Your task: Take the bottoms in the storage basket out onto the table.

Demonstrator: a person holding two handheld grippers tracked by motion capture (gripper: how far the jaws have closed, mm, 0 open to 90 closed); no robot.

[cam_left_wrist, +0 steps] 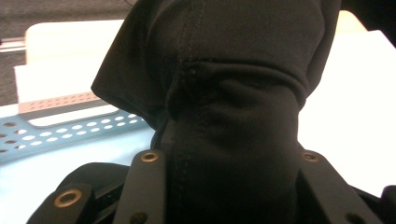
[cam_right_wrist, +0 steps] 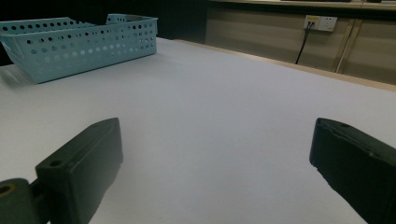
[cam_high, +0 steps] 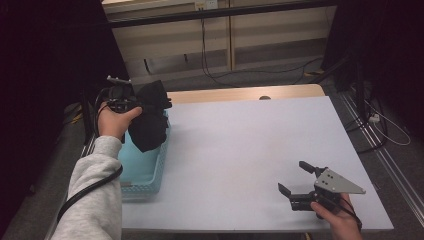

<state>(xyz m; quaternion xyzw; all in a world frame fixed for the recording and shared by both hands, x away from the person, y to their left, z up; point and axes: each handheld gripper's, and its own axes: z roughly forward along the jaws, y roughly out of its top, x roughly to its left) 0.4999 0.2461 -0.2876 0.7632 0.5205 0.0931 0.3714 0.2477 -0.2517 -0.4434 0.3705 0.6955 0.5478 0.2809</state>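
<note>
Left gripper view: fingers (cam_left_wrist: 148, 186) pinching a bunched black garment (cam_left_wrist: 233, 102), cloth pressed between both black jaws and spilling up over them. Seam running down the fold. Blue perforated basket (cam_left_wrist: 56, 135) just below and behind.

High view: left gripper (cam_high: 131, 103) raised above the basket (cam_high: 145, 185), garment (cam_high: 150, 120) hanging from the fingers, lower end dangling over the basket's far half; whether the hem touches the basket floor cannot be told. Step in hand, by judgement: lifting the garment out of the basket. Next move likely calls for clearing the basket rim fully, then carrying the cloth toward the open counter (cam_high: 250, 145) beside the basket, grip kept firm so the loose fold does not slip.

Left hand (cam_high: 114, 120) wrapped round the gripper body, wrist cocked up, grey-sleeved forearm (cam_high: 92, 190) angled in beside the basket, cable trailing under the sleeve.

Right gripper (cam_high: 297, 182) well apart from the basket, near the counter's near corner, fingers spread wide with nothing between, low over the counter. Right hand (cam_high: 340, 215) gripping from behind, pointed back toward the basket.
</note>
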